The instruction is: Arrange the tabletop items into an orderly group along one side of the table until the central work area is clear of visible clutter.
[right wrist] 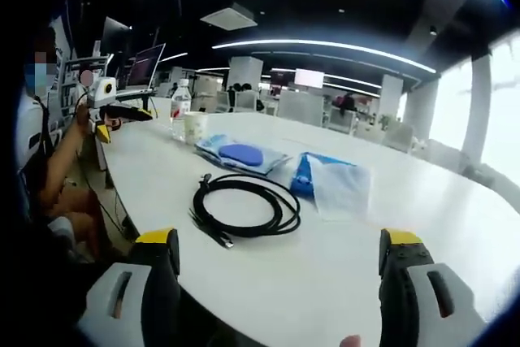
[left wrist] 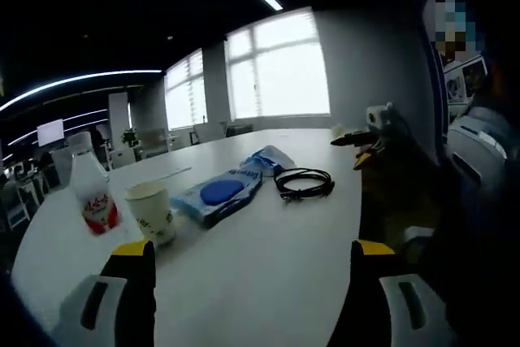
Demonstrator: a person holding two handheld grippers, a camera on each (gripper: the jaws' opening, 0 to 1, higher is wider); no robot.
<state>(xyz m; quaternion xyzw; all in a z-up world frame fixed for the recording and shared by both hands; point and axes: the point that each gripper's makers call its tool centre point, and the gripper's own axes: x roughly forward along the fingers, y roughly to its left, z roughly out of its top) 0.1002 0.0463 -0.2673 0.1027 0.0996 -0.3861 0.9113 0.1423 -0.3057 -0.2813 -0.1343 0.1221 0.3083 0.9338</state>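
I hold both claws wide open and empty above the white worktop (right wrist: 455,201), ready for a first pick. From the left claw (left wrist: 252,270), the bottle (left wrist: 91,193) and paper cup (left wrist: 151,210) stand close together; the blue pack (left wrist: 218,194), the pouch (left wrist: 266,160) and the coiled black cable (left wrist: 304,183) sprawl across the middle. The right claw (right wrist: 280,262) faces the cable, probably my nearest target.

Dim room; windows (left wrist: 276,67) blown out; ceiling strips glaring; edges warped
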